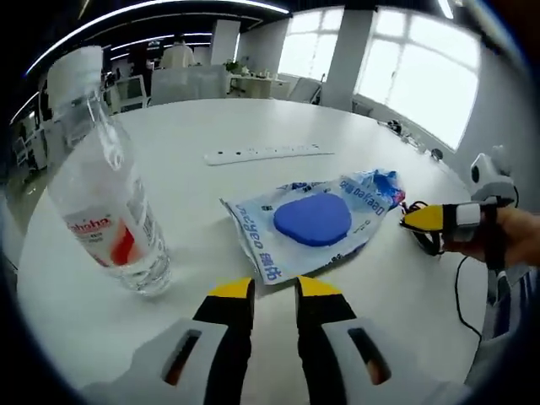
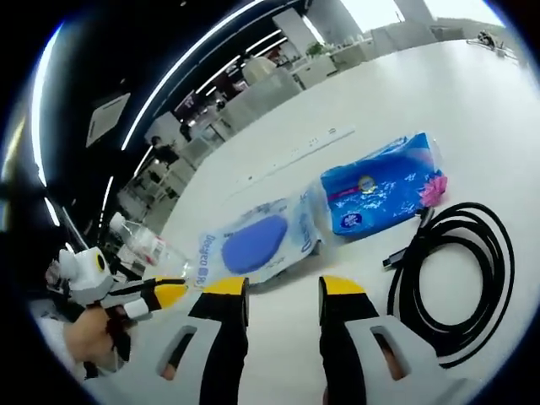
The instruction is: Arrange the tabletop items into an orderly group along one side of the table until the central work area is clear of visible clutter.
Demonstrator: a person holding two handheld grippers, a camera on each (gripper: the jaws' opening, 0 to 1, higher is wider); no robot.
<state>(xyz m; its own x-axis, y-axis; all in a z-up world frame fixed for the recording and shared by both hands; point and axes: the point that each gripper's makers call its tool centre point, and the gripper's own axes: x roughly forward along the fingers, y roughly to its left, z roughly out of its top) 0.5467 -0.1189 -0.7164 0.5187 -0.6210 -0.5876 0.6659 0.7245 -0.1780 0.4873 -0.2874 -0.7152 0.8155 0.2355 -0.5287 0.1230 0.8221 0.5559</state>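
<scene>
Left tongs (image 1: 274, 291) slightly spread, empty, low over desk (image 1: 253, 126); right tongs (image 2: 283, 291) spread, empty. Wipes pack (image 1: 308, 224) lies just ahead of left tongs, long axis crosswise; bottle (image 1: 105, 194) upright left, cable (image 2: 456, 270) by right tongs.

Clear plastic bottle (image 1: 105, 194), glossy wrapper (image 1: 312, 224) — matt table (image 1: 253, 126)

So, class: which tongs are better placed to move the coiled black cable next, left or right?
Right, probably. The black cable lies just beside the right tongs, which stand open. The left tongs face the water bottle and wipes packet.
</scene>
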